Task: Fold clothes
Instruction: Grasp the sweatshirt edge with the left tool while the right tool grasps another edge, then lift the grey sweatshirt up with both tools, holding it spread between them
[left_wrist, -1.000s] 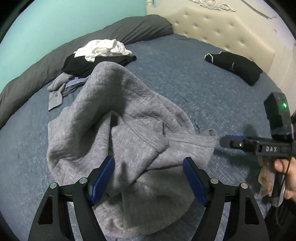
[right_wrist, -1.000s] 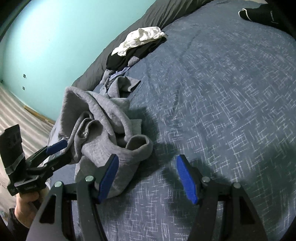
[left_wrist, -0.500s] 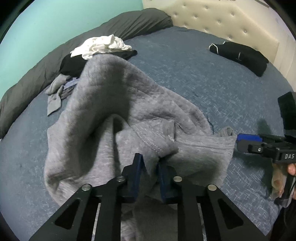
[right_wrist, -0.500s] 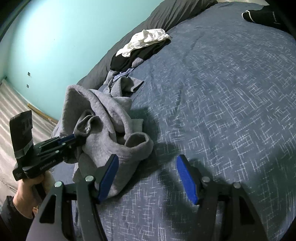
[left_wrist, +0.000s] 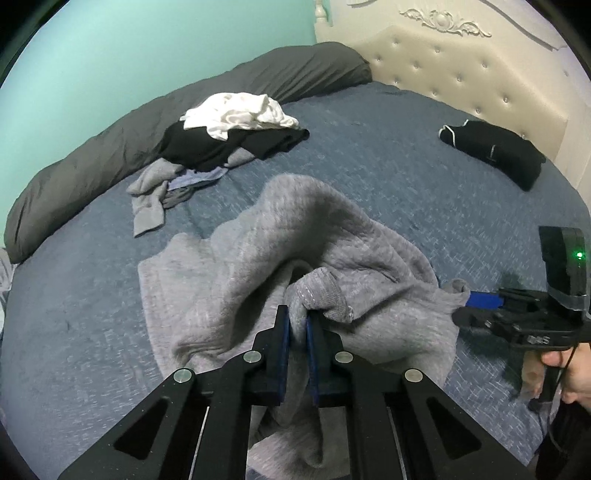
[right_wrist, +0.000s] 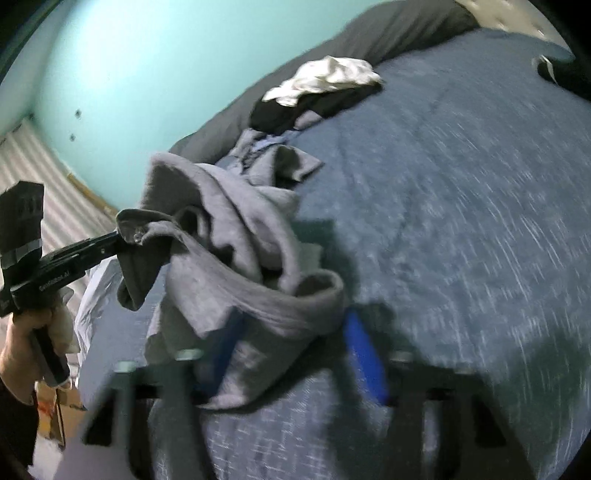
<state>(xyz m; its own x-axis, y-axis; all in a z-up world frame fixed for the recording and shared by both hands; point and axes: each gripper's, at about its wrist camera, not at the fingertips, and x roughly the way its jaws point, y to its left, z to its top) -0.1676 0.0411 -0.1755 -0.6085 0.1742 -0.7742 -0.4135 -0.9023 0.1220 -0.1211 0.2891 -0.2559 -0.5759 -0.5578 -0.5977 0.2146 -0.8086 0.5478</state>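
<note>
Clearly the left gripper (left_wrist: 298, 334) has its fingers pinching a fold of the grey sweatshirt (left_wrist: 258, 266), which lies crumpled on the blue bed (left_wrist: 388, 166). The right gripper (right_wrist: 291, 350), blurred, has just been closing around a grey cuff between its fingers; whether they press it cannot be told. No lettering on either tool is legible

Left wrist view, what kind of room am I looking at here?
Most likely a bedroom: a bed with a blue bedspread, a cream tufted headboard, and loose clothes such as the grey sweatshirt.
</note>
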